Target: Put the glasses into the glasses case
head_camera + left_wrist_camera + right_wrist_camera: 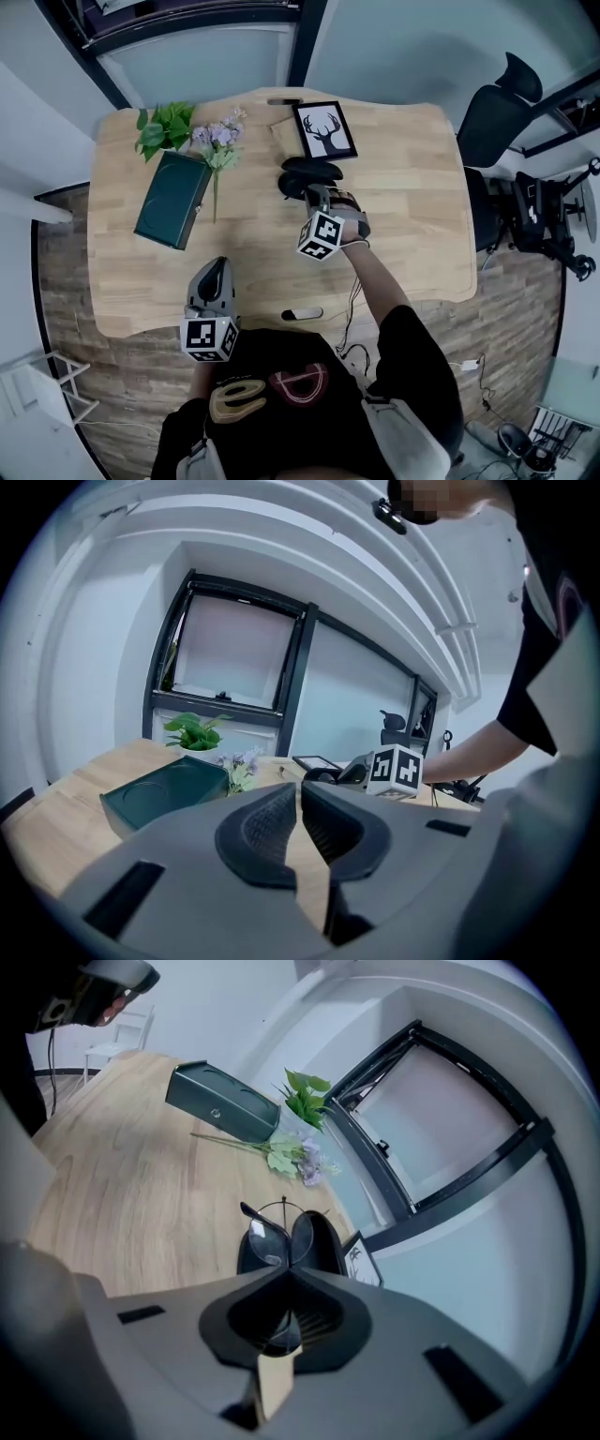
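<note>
A black glasses case point(305, 173) lies open on the wooden table point(412, 216), in front of a framed picture. My right gripper point(317, 197) hovers right at the case, pointing down and away. In the right gripper view its jaws point(289, 1269) are shut on thin-rimmed glasses point(272, 1232), which hang just over the case point(317, 1241). My left gripper point(217, 272) stays near the table's front edge, far from the case. Its jaws point(300, 787) are shut with nothing between them. From there the case point(323, 775) shows beyond the tips, beside the right gripper's marker cube point(397, 769).
A dark green box point(173, 199) lies at the left, with a potted plant point(164, 127) and lilac flowers point(217, 141) behind it. A deer picture frame point(324, 129) stands behind the case. A small dark object point(302, 313) sits at the front edge. An office chair point(497, 112) stands right.
</note>
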